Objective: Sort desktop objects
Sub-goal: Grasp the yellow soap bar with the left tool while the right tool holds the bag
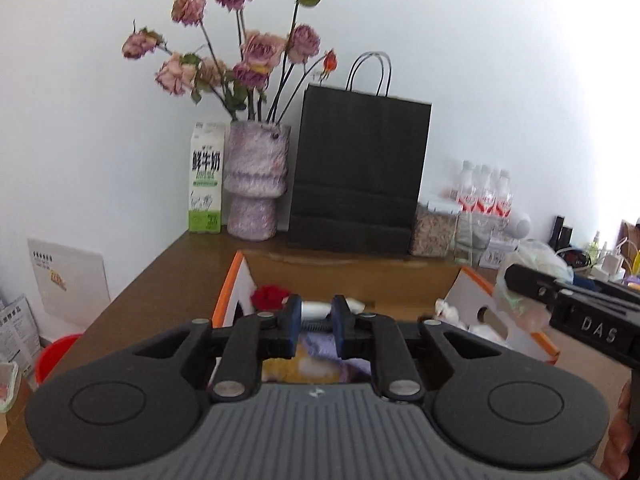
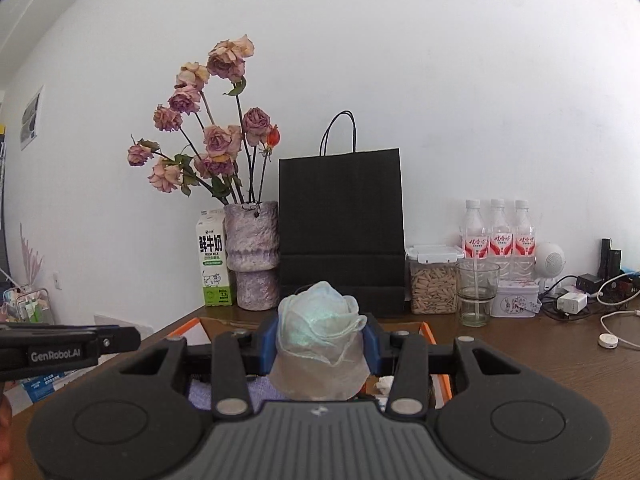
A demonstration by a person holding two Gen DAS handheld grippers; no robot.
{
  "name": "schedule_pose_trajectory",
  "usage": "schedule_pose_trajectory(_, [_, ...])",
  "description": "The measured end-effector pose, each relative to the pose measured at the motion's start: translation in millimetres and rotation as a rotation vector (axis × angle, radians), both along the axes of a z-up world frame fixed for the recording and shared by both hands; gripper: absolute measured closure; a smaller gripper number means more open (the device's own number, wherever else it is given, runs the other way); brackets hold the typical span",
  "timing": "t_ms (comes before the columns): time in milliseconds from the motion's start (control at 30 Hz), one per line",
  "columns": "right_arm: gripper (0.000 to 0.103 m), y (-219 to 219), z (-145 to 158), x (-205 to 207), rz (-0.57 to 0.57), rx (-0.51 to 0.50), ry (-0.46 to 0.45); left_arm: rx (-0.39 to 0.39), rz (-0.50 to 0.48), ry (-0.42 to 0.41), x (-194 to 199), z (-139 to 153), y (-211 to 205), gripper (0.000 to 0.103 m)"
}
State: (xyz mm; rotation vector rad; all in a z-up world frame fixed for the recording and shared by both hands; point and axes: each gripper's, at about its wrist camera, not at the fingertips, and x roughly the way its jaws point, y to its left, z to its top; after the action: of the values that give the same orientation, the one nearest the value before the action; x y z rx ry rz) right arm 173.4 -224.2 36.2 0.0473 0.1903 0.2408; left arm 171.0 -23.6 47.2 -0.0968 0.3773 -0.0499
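Note:
My left gripper (image 1: 316, 316) hangs over an open cardboard box (image 1: 236, 288) with orange edges, shut on a small white roll (image 1: 314, 309) that sits between its blue pads. My right gripper (image 2: 320, 344) is shut on a crumpled translucent wrapper (image 2: 320, 316) shaped like a flower, held above the same box (image 2: 434, 334). In the left wrist view this wrapper (image 1: 534, 268) shows at the right gripper's tip on the right. In the box lie a red item (image 1: 270, 296), purple and yellow cloth (image 1: 320, 360) and white crumpled paper (image 1: 452, 312).
Along the wall on the brown desk (image 2: 560, 364) stand a milk carton (image 2: 212, 264), a vase of dried roses (image 2: 252, 256), a black paper bag (image 2: 340, 236), a seed jar (image 2: 434, 284), a glass (image 2: 476, 292) and three water bottles (image 2: 498, 232). Chargers and cables (image 2: 588, 296) lie at right.

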Motion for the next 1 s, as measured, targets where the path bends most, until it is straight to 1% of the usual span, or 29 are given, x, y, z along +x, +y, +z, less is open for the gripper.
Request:
schedule_pose_trajectory(67, [0.062, -2.3, -8.4, -3.1, 0.003, 0.000, 0.032, -0.010, -0.018, 0.102, -4.9, -18.6, 10.5, 0.087])
schedule_pose_trajectory(133, [0.062, -4.4, -18.8, -8.9, 0.012, 0.007, 0.069, -0.023, -0.055, 0.185, -8.0, -35.2, 16.0, 0.085])
schedule_pose_trajectory(167, [0.062, -4.7, -22.9, -11.4, 0.013, 0.007, 0.085, -0.024, -0.066, 0.222, -9.0, -44.4, 17.3, 0.081])
schedule_pose_trajectory(200, [0.062, -4.3, -28.1, -15.5, 0.016, 0.003, 0.101, -0.018, -0.075, 0.248, -9.0, -51.8, 16.9, 0.075])
schedule_pose_trajectory(300, [0.062, -0.8, -36.9, -25.1, 0.022, -0.012, 0.127, -0.009, -0.092, 0.290, -5.2, -65.5, 13.3, 0.061])
schedule_pose_trajectory(333, [0.062, 0.4, -38.8, -27.9, 0.025, -0.018, 0.131, -0.005, -0.092, 0.290, -3.8, -67.1, 10.6, 0.059])
schedule_pose_trajectory(400, [0.062, 2.4, -42.0, -33.2, 0.027, -0.032, 0.139, 0.007, -0.091, 0.292, 0.2, -69.3, 6.7, 0.050])
schedule_pose_trajectory(467, [0.062, 3.4, -45.0, -36.6, 0.031, -0.040, 0.154, 0.021, -0.082, 0.318, 8.6, -73.1, 3.2, 0.049])
schedule_pose_trajectory(500, [0.062, 4.0, -46.9, -37.7, 0.031, -0.045, 0.162, 0.024, -0.078, 0.328, 11.2, -75.2, 2.7, 0.049])
schedule_pose_trajectory(567, [0.062, 4.9, -50.3, -39.3, 0.029, -0.053, 0.176, 0.042, -0.070, 0.322, 12.1, -75.7, 0.6, 0.049])
schedule_pose_trajectory(633, [0.062, 5.6, -52.3, -40.8, 0.031, -0.056, 0.183, 0.059, -0.067, 0.316, 11.3, -76.1, -1.7, 0.064])
schedule_pose_trajectory(667, [0.062, 6.1, -52.7, -41.0, 0.031, -0.058, 0.186, 0.073, -0.066, 0.313, 10.2, -76.1, -3.0, 0.082])
schedule_pose_trajectory(700, [0.062, 6.4, -52.7, -41.0, 0.031, -0.059, 0.188, 0.080, -0.071, 0.311, 8.9, -75.4, -3.9, 0.082])
schedule_pose_trajectory(767, [0.062, 7.5, -53.0, -41.7, 0.031, -0.060, 0.190, 0.048, -0.085, 0.305, 5.4, -74.1, -2.2, 0.082])
schedule_pose_trajectory(800, [0.062, 7.7, -53.1, -42.3, 0.031, -0.060, 0.191, 0.051, -0.078, 0.296, 3.8, -72.8, -2.6, 0.082])
schedule_pose_trajectory(900, [0.062, 7.3, -52.2, -43.8, 0.031, -0.057, 0.188, 0.039, -0.052, 0.260, -2.9, -66.5, 0.8, 0.082])
schedule_pose_trajectory(1000, [0.062, 5.1, -48.0, -45.3, 0.029, -0.054, 0.174, 0.015, -0.042, 0.204, -11.4, -52.5, 3.9, 0.082])
